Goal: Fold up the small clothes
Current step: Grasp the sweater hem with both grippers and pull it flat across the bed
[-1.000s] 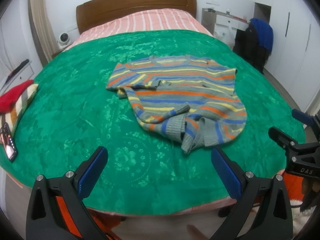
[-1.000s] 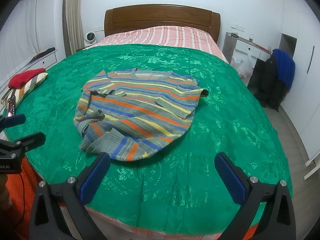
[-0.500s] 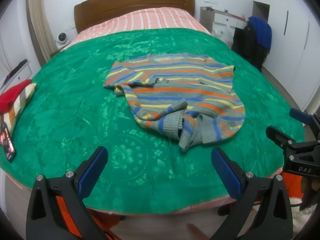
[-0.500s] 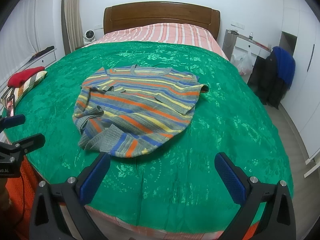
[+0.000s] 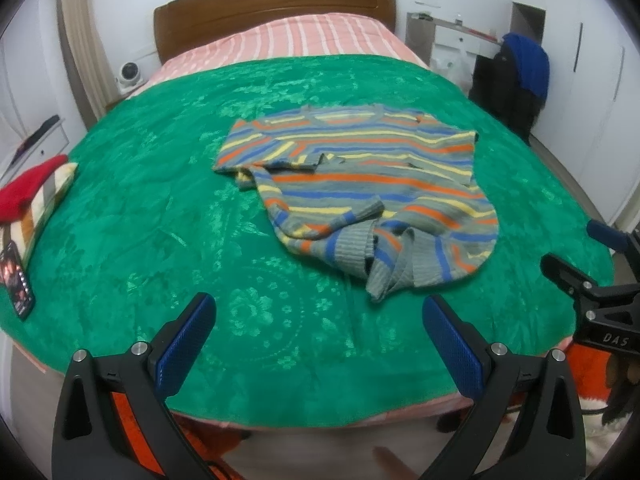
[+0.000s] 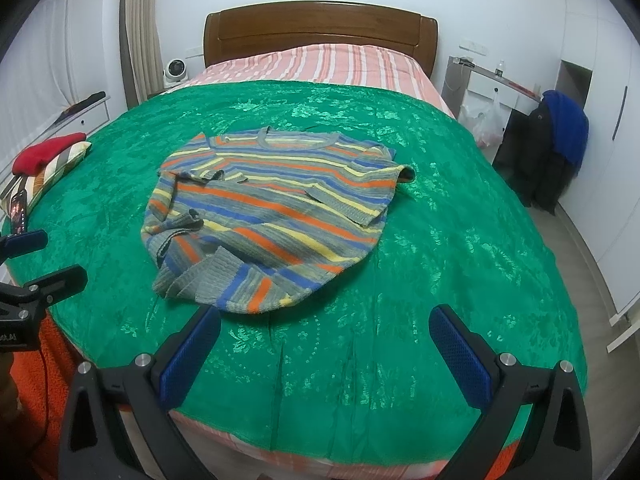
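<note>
A small striped sweater [image 5: 360,184], grey with orange, blue and yellow bands, lies rumpled on the green bedspread [image 5: 168,208], its hem bunched toward the foot of the bed. It also shows in the right wrist view [image 6: 272,216]. My left gripper [image 5: 318,340] is open and empty, held at the near edge of the bed, short of the hem. My right gripper [image 6: 324,344] is open and empty, also at the near edge, with its left finger close to the sweater's hem. Each gripper shows at the edge of the other's view.
A red item on a striped cushion [image 5: 36,192] and a phone [image 5: 16,276] lie at the bed's left edge. The wooden headboard [image 6: 316,36] stands at the back. Dark and blue clothes [image 6: 556,140] hang at the right beside white cupboards.
Both grippers have moved slightly forward toward the bed, so the sweater sits a little nearer in both views. Both stay open. The sweater has not moved.
</note>
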A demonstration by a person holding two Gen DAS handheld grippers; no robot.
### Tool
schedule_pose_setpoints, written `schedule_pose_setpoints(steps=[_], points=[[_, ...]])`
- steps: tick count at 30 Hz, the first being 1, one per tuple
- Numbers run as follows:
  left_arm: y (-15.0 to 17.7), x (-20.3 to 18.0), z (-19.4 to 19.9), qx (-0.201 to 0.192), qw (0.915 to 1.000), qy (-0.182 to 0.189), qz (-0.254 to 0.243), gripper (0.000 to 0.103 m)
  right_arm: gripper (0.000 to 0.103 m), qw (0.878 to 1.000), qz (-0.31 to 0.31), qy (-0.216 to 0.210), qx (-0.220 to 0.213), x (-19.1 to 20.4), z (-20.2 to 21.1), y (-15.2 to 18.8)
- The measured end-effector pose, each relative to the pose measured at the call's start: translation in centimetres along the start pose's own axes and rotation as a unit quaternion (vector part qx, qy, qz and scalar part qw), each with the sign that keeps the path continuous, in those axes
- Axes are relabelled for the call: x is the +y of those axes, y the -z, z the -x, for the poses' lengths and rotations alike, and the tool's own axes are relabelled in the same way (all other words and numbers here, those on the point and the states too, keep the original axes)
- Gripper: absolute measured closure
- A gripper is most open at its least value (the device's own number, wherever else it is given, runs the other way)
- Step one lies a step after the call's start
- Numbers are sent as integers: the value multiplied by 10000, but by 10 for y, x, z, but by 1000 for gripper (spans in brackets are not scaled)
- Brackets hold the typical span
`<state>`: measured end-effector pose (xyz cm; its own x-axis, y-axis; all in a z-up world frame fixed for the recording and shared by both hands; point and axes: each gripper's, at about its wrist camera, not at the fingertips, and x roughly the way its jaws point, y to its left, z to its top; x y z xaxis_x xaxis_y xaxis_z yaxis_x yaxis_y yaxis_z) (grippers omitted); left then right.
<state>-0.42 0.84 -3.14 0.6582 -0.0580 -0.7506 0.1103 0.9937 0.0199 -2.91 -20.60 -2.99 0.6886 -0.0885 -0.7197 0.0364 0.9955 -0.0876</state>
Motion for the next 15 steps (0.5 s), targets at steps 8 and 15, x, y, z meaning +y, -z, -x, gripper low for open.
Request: schedule_pose_setpoints(steps=[8, 15], points=[[6, 42, -28, 316, 9971, 61, 693, 0, 0, 9991, -187, -40, -367, -19, 8, -2], [-24, 16, -72, 283, 9958, 754, -427, 1, 0, 9939, 194, -992, 445, -10, -48, 10]])
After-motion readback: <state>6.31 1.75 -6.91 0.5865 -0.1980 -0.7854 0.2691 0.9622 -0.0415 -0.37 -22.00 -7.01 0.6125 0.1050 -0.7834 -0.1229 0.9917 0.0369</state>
